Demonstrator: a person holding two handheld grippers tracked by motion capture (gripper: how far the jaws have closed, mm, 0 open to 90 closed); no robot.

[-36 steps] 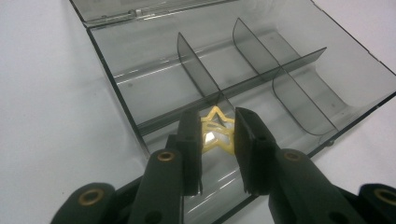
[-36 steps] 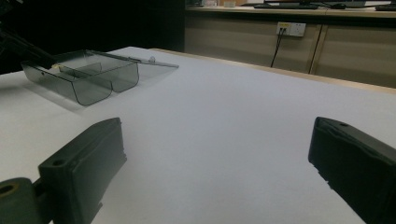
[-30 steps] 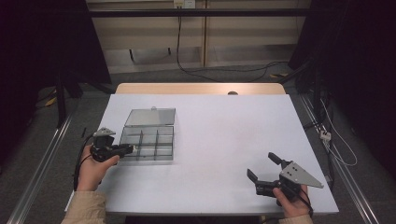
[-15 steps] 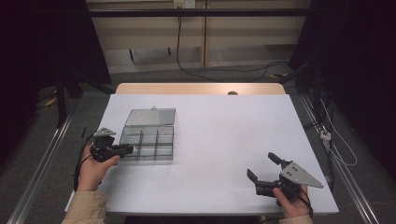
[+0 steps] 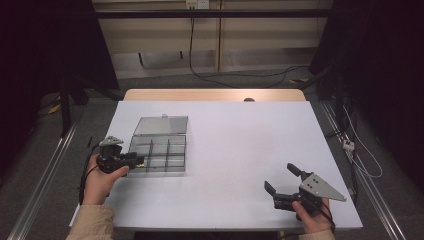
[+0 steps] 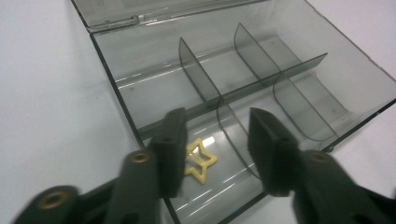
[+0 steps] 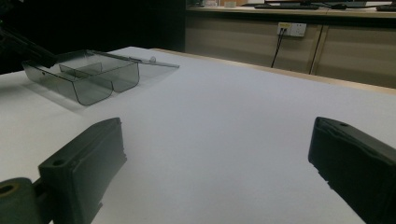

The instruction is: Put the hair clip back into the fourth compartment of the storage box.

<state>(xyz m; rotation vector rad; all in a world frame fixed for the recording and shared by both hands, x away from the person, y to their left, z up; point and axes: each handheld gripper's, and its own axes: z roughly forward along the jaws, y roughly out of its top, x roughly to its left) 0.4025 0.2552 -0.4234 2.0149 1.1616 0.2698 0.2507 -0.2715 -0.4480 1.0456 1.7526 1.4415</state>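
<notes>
A smoky clear divided box [image 5: 176, 150] lies open on the white table [image 5: 240, 140], its lid [image 5: 161, 125] folded flat behind it. My left gripper [image 5: 140, 161] reaches over the box's near-left corner. In the left gripper view its jaws [image 6: 215, 116] have just been opening and stand apart above a small yellow star [image 6: 200, 161]. The star lies flat on the floor of the nearest compartment, and no pad touches it. My right gripper [image 5: 278, 176] rests open near the table's front right with nothing between its jaws [image 7: 217, 128]. The box [image 7: 84, 77] shows far off to its left.
The box's other compartments [image 6: 261, 70] hold nothing. A wooden strip [image 5: 215, 95] borders the table's far edge. Cables [image 5: 240, 75] run across the floor beyond it. A metal rail [image 5: 42, 195] lies along the table's left side.
</notes>
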